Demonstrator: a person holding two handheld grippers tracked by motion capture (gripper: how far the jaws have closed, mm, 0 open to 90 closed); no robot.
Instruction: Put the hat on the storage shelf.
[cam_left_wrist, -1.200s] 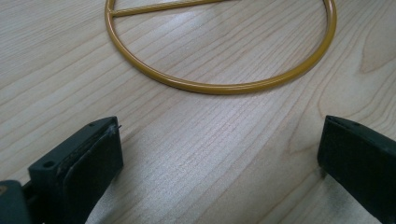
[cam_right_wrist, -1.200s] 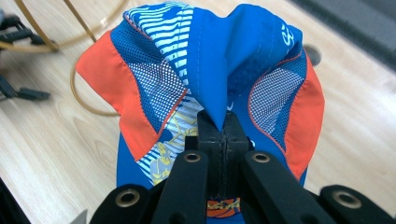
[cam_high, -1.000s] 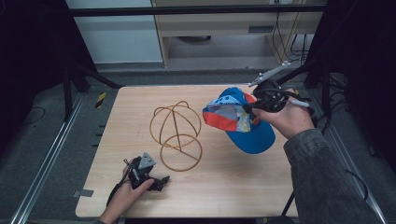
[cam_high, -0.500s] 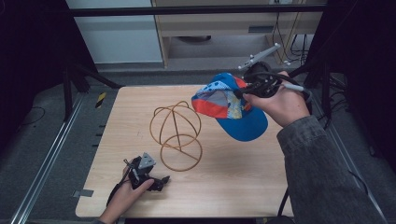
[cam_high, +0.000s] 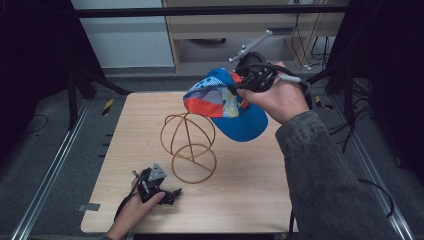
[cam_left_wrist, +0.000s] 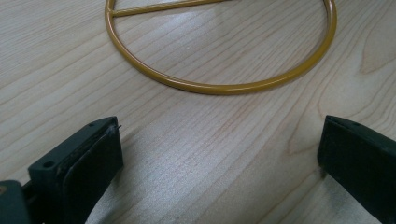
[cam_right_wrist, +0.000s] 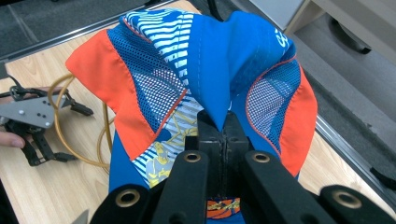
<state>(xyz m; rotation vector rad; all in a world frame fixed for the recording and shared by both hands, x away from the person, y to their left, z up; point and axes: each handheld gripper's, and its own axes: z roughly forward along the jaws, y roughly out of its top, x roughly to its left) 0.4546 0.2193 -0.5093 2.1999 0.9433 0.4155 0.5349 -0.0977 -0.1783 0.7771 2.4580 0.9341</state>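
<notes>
We hold the cap (cam_high: 225, 102) pinched in the right hand-held gripper (cam_high: 239, 89) — aloft, just above and right of the wire stand (cam_high: 188, 145). Left hand-held gripper (cam_high: 167, 192) rests open, empty, on the surface (cam_high: 250, 190).

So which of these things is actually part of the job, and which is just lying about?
Part of the job:
- blue, orange and white mesh cap, pinched in the right gripper
- gold wire dome-shaped hat stand
- left gripper, open beside the stand

Lying about:
- yellow-and-black striped piece on the floor
</notes>
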